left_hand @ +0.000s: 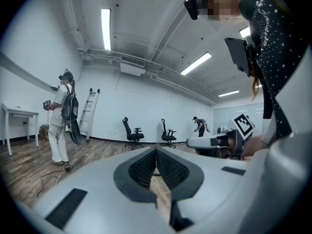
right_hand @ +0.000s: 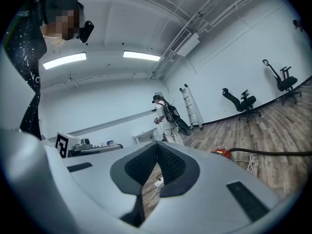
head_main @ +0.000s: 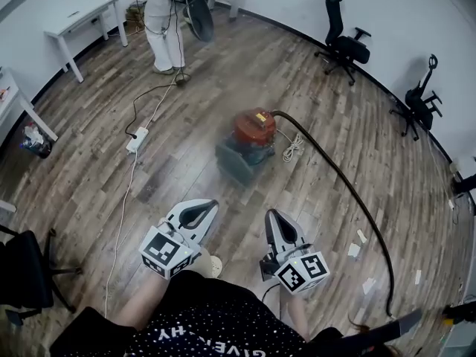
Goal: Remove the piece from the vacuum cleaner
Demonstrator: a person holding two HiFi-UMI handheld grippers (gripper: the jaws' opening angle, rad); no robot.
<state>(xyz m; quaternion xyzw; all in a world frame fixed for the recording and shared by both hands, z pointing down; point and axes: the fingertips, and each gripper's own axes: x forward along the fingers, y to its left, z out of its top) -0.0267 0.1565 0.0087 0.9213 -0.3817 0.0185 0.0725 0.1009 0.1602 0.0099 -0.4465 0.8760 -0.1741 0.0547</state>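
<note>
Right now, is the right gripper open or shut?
Shut and empty: the right gripper shows its tips meeting, nothing between them, and it is apart from the vacuum cleaner.

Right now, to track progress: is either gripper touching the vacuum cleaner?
No; in the head view, wooden floor separates the left gripper and right gripper from the vacuum cleaner.

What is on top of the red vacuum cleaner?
On the vacuum cleaner, a yellow patch shows, and the dark hose joins beside it. Blur hides finer detail; its underside is covered.
</note>
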